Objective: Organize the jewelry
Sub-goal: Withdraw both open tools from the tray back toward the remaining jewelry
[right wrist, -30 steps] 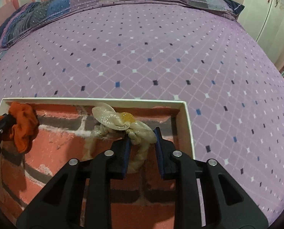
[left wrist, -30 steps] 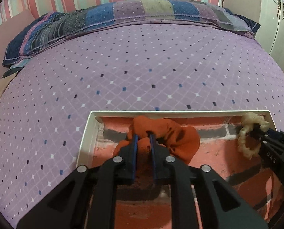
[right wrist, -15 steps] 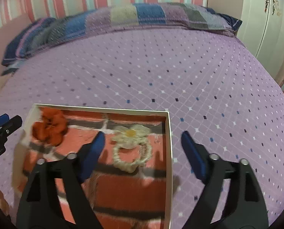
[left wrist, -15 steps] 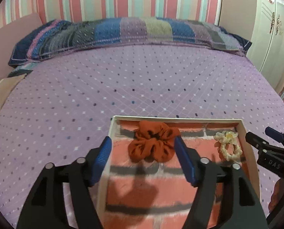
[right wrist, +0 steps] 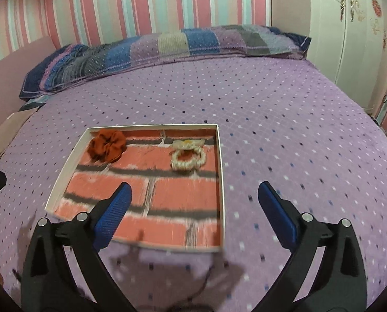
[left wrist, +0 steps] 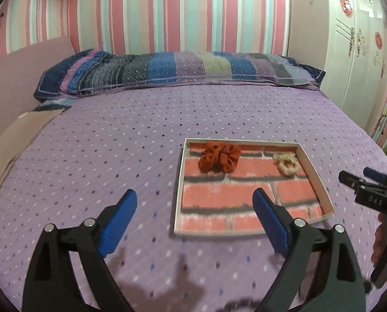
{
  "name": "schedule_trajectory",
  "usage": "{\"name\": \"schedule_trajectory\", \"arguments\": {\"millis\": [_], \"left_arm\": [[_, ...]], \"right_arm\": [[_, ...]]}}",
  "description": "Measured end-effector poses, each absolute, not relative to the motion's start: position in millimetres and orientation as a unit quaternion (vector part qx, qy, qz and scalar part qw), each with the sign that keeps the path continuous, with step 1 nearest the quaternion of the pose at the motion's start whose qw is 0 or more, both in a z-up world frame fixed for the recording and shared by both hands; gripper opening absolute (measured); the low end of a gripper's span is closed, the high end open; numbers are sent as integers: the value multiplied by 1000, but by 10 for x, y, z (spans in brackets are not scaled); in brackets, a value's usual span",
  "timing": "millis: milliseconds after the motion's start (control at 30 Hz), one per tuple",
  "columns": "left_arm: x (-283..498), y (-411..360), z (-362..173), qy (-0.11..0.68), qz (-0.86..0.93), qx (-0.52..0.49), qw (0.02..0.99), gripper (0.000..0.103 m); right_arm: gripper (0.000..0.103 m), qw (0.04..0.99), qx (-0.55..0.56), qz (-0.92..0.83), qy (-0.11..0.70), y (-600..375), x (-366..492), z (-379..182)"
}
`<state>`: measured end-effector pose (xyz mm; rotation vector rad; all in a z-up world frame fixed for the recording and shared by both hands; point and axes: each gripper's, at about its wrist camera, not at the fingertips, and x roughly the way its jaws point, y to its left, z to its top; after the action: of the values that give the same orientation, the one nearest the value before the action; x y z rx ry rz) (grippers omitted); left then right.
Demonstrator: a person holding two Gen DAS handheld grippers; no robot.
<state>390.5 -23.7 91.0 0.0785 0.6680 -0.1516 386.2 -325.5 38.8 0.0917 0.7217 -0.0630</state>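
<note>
A shallow white-rimmed tray [left wrist: 179, 189] [right wrist: 71, 160] with a brick-pattern lining lies on the purple bed. An orange scrunchie [left wrist: 219, 157] [right wrist: 107, 145] rests in its far left corner. A cream scrunchie with a flower [left wrist: 284, 158] [right wrist: 187, 144] rests in its far right corner. My left gripper [left wrist: 193, 197] hovers over the tray's near left edge, jaws opening wide, nothing between them. My right gripper [right wrist: 194, 189] hangs over the tray's near right edge, jaws also opening, holding nothing. It also shows at the right edge of the left wrist view [left wrist: 357, 174].
A long patchwork pillow [left wrist: 177, 71] [right wrist: 167, 44] lies along the striped wall at the head of the bed. A white wardrobe [left wrist: 359, 52] stands to the right. A beige cloth [left wrist: 14, 143] lies at the bed's left edge.
Both grippers let go of their scrunchies, opened wide, and pulled back and up from the tray. The orange and cream scrunchies now lie loose in the tray's far corners.
</note>
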Motion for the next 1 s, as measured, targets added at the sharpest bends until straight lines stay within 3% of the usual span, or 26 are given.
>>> {"name": "schedule_trajectory", "arguments": {"millis": [133, 467, 1000], "left_arm": [[3351, -118, 973, 302, -70, 53, 949, 96], [2179, 325, 684, 291, -45, 17, 955, 96], [1388, 526, 66, 316, -10, -21, 948, 96]], "right_arm": [[99, 945, 25, -38, 324, -3213, 3294, 456], [99, 953, 30, -67, 294, -3341, 2064, 273], [99, 962, 10, -102, 253, -3185, 1142, -260]]}}
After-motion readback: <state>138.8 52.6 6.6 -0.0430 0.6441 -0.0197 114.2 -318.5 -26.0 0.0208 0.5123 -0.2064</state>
